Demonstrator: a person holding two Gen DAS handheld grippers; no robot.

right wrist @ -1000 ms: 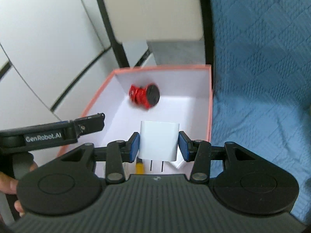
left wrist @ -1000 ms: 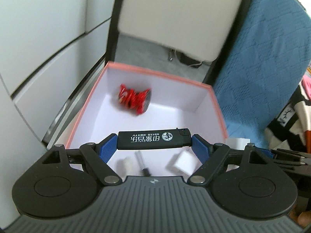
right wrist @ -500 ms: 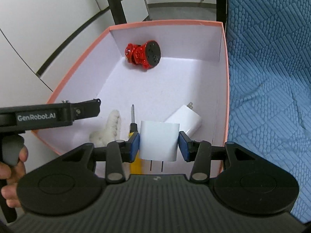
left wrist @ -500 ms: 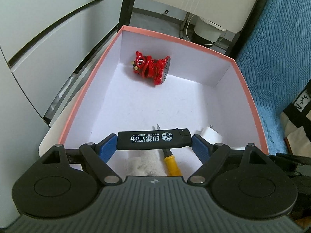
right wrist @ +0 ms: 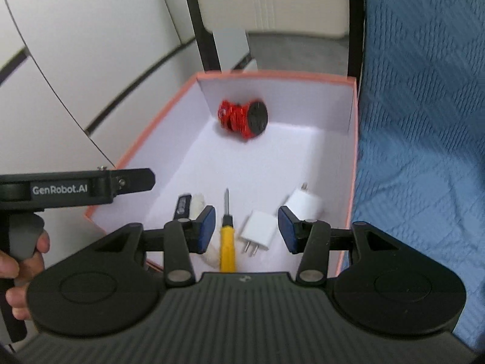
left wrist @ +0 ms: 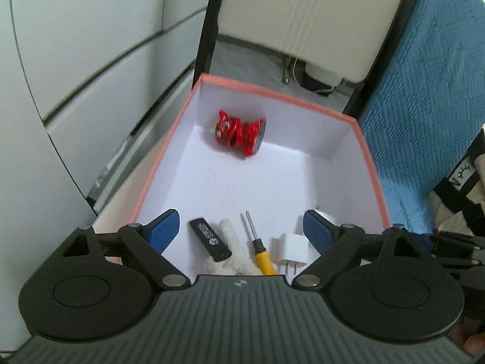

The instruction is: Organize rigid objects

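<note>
Left wrist view
- Left gripper (left wrist: 239, 227): fingers (left wrist: 163, 229) spread wide and opening further, pads pressing on nothing
- Black lighter (left wrist: 209, 239): released, lying on the floor of the box (left wrist: 371, 170) just inside the left finger, near end resting on the white fluffy piece (left wrist: 230, 242); long axis slanted, far end toward the left finger, near end toward the camera
- Yellow-handled screwdriver (left wrist: 257, 247): roughly midway between the fingers, shaft pointing away from them
- White charger (left wrist: 293, 250): just inside the right finger, prongs toward the camera; a second charger (left wrist: 326, 217) shows partly behind that finger
- Red figurine (left wrist: 239, 136): well beyond the fingertips, on its side near the far wall

Right wrist view
- Right gripper (right wrist: 247, 229): fingers (right wrist: 206, 227) parted and opening, free of the charger (right wrist: 257, 230), which lies on the box (right wrist: 353, 166) floor below the gap, nearer the right finger, prongs toward the camera
- Second charger (right wrist: 304, 203): just past the right fingertip
- Screwdriver (right wrist: 227, 242): just inside the left finger, long axis running away from the fingers
- Lighter (right wrist: 182, 206): outside the left finger, beside the fluffy piece (right wrist: 198, 201)
- Left gripper (right wrist: 91, 185): seen from the side, above the box's left edge
- Figurine (right wrist: 242, 118): far ahead, black base toward the camera

Judgement: both carried items appear delivered; the next move would be lifting both pairs of fingers straight out of the box
</note>
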